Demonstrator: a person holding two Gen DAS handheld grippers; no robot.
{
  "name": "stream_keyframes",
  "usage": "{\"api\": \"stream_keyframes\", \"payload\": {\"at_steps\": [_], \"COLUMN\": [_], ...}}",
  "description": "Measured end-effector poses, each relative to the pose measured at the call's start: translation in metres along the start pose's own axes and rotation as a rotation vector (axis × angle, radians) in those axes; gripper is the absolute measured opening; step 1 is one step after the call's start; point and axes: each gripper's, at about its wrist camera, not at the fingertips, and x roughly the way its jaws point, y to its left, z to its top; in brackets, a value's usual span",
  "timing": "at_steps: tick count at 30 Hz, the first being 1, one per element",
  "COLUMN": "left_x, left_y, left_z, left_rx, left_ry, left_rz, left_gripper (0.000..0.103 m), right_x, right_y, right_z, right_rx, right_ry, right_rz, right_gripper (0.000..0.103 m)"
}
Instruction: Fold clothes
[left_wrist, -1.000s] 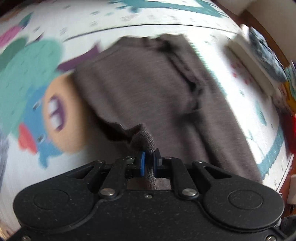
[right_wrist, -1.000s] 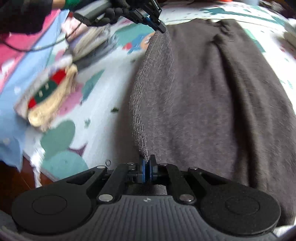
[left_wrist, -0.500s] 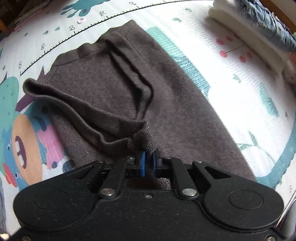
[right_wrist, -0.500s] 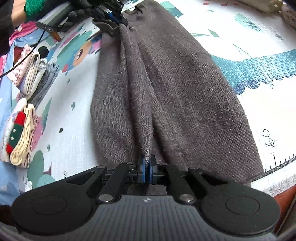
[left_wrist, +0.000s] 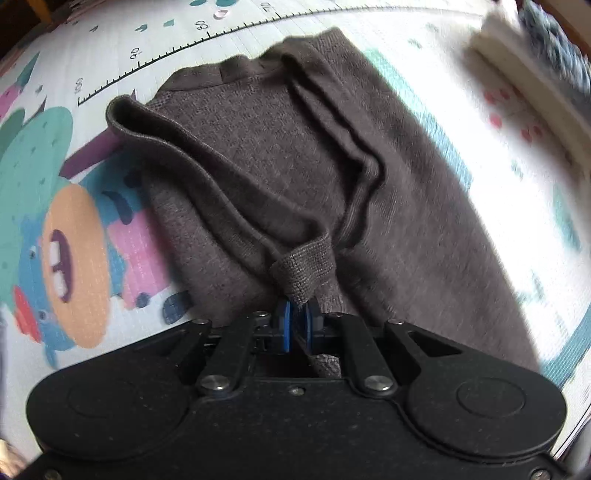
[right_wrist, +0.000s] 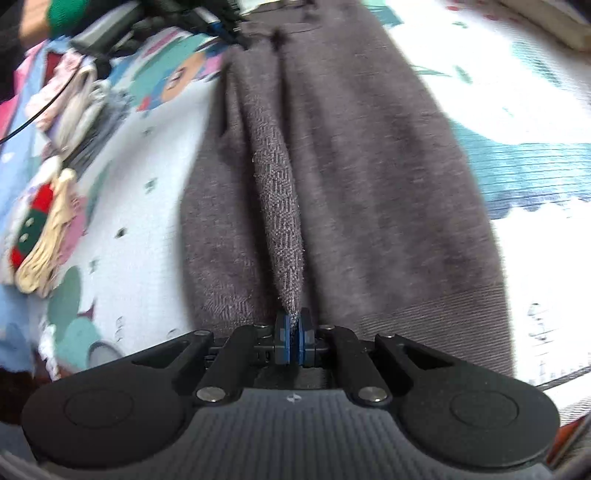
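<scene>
Both my grippers are clamped on one edge of the brown sweater (left_wrist: 388, 192): left gripper (left_wrist: 296, 314) at its collar end, right gripper (right_wrist: 293, 325) at the hem end. Its body lies flat on the play mat (left_wrist: 332, 22), long axis running between my fingers, so the held edge carries sideways across it.

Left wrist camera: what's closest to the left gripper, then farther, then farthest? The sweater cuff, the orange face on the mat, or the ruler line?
1. sweater cuff, pinched in the left gripper
2. orange face, left side
3. ruler line, far top
</scene>
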Motion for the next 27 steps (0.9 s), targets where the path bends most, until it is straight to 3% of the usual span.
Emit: {"api": "stream_keyframes", "payload": {"at_steps": [2,3,4,5,8,11,12,15,17,19,20,22,24,27], "left_x": [-0.004,-0.012,-0.02,-0.028,-0.045,-0.048,-0.046,-0.034,-0.026,-0.022,-0.022,-0.023,-0.02,-0.015], "left_y": [0.001,0.007,0.013,0.019,0.06,0.102,0.112,0.113,0.113,0.102,0.096,0.083,0.066,0.043], "left_z": [0.003,0.005,0.007,0.01,0.017,0.009,0.003,-0.018,-0.032,-0.037,-0.036,-0.034,-0.025,-0.015], "left_rx": [-0.034,-0.051,-0.068,-0.086,-0.163,-0.244,-0.253,-0.191,-0.147,-0.09,-0.093,-0.1,-0.12,-0.149], "left_ry": [-0.064,-0.107,-0.149,-0.19,-0.237,-0.234,-0.223,-0.22,-0.217,-0.204,-0.203,-0.201,-0.177,-0.13], "left_rz": [-0.137,-0.179,-0.222,-0.259,-0.228,-0.132,-0.102,-0.152,-0.191,-0.354,-0.4,-0.487,-0.454,-0.388], "left_gripper": [0.028,0.047,0.049,0.049,0.049,0.048,0.048,0.048,0.048,0.048,0.047,0.048,0.049,0.049], "right_x": [0.001,0.002,-0.001,-0.004,-0.013,-0.02,-0.02,-0.014,-0.006,0.002,0.004,0.005,0.005,0.005], "right_y": [0.002,0.005,0.008,0.011,0.033,0.059,0.066,0.077,0.073,0.065,0.06,0.05,0.044,0.039], "right_z": [0.002,0.002,0.001,-0.001,-0.005,-0.005,-0.004,0.004,0.015,0.025,0.026,0.027,0.025,0.013], "right_rx": [-0.034,-0.05,-0.062,-0.074,-0.167,-0.312,-0.354,-0.429,-0.396,-0.339,-0.319,-0.279,-0.234,-0.194], "right_ry": [0.01,0.02,0.013,0.003,-0.063,-0.17,-0.193,-0.226,-0.215,-0.203,-0.195,-0.184,-0.171,-0.143], "right_rz": [-0.067,-0.098,-0.12,-0.141,-0.219,-0.274,-0.277,-0.265,-0.26,-0.254,-0.263,-0.276,-0.276,-0.253], "right_gripper": [0.008,0.008,0.009,0.013,0.022,0.023,0.023,0.023,0.024,0.027,0.035,0.04,0.046,0.046]}}
